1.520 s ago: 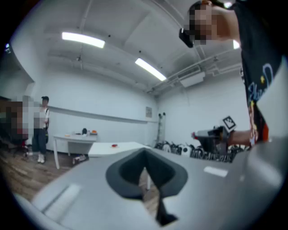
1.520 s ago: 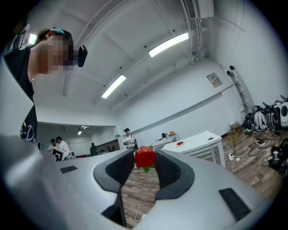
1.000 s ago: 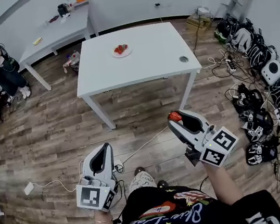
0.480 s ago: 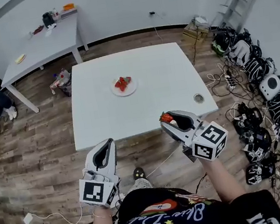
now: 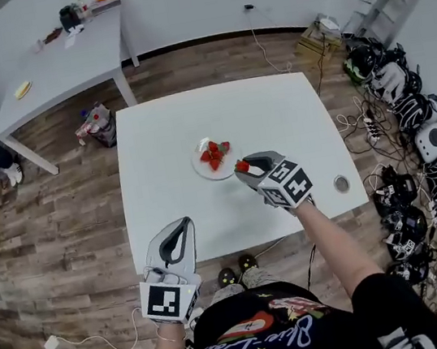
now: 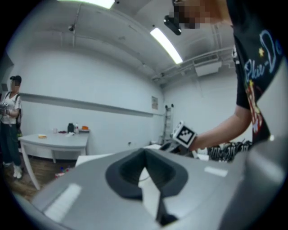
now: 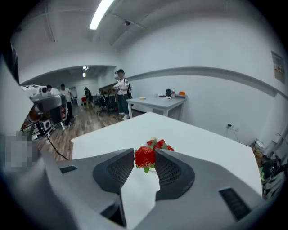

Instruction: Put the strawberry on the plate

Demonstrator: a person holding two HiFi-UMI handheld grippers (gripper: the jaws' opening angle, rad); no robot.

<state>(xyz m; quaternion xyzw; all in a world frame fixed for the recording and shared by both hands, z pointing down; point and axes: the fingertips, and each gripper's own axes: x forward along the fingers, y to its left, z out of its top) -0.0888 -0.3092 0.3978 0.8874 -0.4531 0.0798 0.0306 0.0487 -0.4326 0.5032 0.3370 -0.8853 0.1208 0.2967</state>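
Note:
A red strawberry (image 7: 145, 157) with green leaves is pinched between the tips of my right gripper (image 5: 243, 167), which is shut on it. That gripper hovers over the white table (image 5: 164, 145), just right of a small white plate (image 5: 203, 166) that holds other strawberries (image 5: 214, 154). In the right gripper view those strawberries (image 7: 163, 145) lie just beyond the held one. My left gripper (image 5: 180, 231) hangs near the table's front edge, jaws closed together with nothing between them.
A second white table (image 5: 54, 68) with small items stands at the back left. Many black and white headsets (image 5: 410, 110) and cables lie on the wood floor at the right. A round hole (image 5: 341, 184) sits in the table's right front corner. People stand far off in the right gripper view.
I have come up to the table. My right gripper has carried the strawberry forward over the tabletop, close to the plate. The left gripper stays low and shut.

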